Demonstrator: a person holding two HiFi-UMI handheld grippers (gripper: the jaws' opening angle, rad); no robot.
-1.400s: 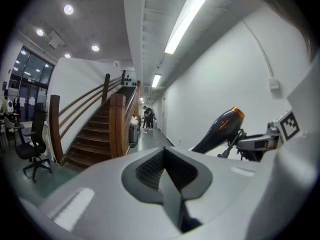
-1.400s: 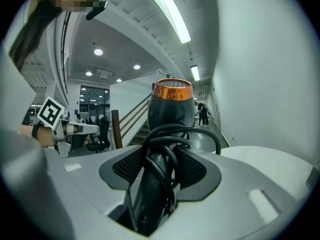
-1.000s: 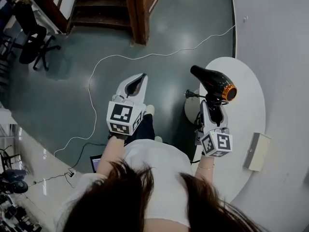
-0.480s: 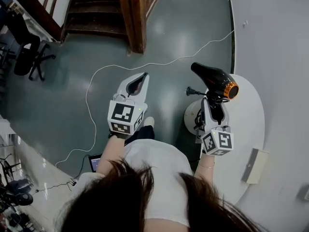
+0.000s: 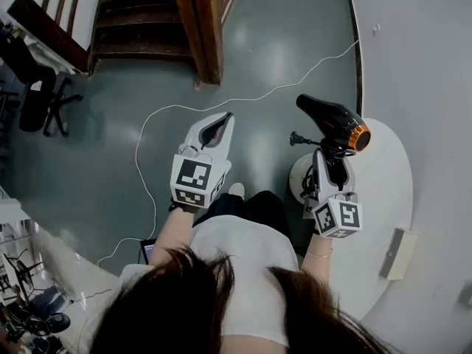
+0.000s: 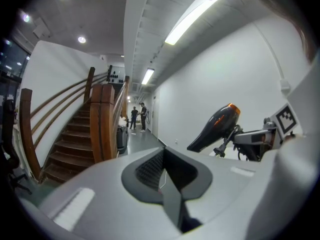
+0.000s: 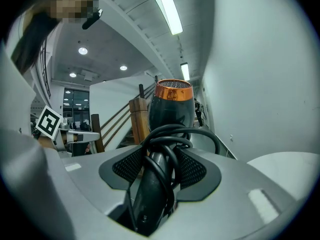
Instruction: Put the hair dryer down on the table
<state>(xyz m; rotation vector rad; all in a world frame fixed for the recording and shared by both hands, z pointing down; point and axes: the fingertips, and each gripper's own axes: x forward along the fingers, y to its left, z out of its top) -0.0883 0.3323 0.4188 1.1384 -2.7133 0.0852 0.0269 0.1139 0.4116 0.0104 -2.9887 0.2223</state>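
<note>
Our right gripper (image 5: 330, 161) clamps the dryer (image 5: 333, 122) by its handle (image 7: 148, 204), cord (image 7: 172, 130) wound round it, upright in the air over the table (image 5: 394, 175) edge. Our left gripper (image 5: 221, 122) is closed and empty, well apart.

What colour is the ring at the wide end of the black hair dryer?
Shiny orange ring; clearest in right gripper view.

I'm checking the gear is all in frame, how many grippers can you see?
2. The left gripper hangs over the floor, shut and empty. The right gripper is by the white table's edge, shut on the hair dryer's handle. None seem hidden.
</note>
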